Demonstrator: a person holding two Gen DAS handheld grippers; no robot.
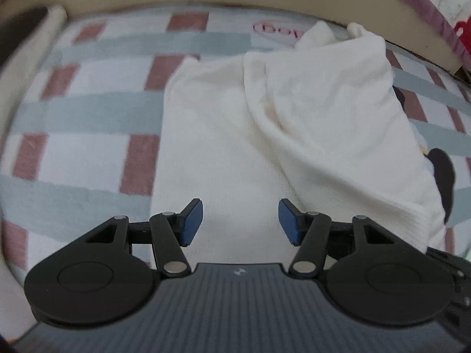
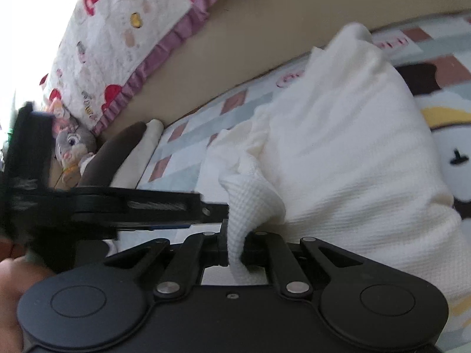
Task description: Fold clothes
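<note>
A checked bedsheet carries the white waffle-knit garment, which lies ahead of both tools, one side flat and the other doubled over in a raised flap. The right tool is clamped on a pinched corner of that garment, lifting it off the bed, seemingly to carry an edge across for a fold. The left tool hovers just above the flat near part, fingers apart and holding nothing, perhaps ready to pin or take cloth.

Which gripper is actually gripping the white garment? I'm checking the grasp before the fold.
The right gripper: its fingers are shut on a pinched ridge of the white garment. The left gripper is open above the cloth, holding nothing.
</note>
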